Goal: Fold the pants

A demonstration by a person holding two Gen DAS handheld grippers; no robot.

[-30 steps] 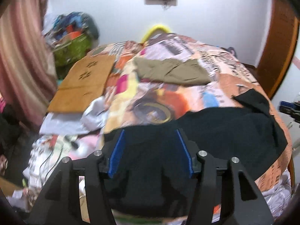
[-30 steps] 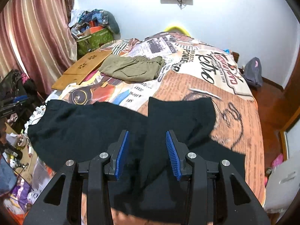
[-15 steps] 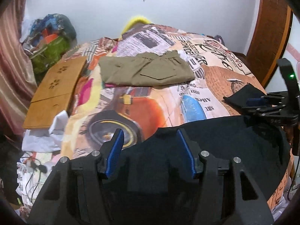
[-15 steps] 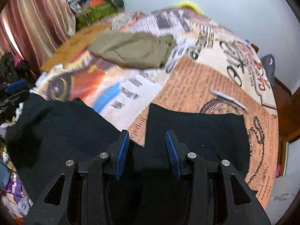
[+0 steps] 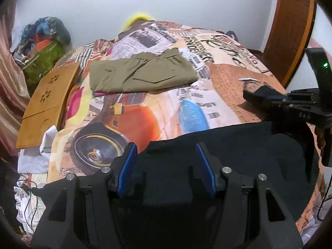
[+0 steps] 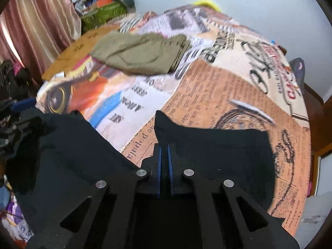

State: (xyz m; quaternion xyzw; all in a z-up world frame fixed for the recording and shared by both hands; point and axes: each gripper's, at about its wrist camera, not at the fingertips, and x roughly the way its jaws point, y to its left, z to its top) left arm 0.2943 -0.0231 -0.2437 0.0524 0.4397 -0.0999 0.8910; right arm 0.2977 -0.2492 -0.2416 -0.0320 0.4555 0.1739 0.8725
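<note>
My right gripper (image 6: 164,155) has just clamped the black cloth pants (image 6: 217,151), my left gripper (image 5: 167,166) gapes empty above them, so lifting could drag them crooked.

Folded olive garment (image 5: 143,73) on printed bedspread (image 5: 224,95); wooden board (image 5: 47,101) beside

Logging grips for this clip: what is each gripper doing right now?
Left gripper: open over the black pants, not clamped.
Right gripper: just closed; whether it pinches the pants cannot be told.
</note>
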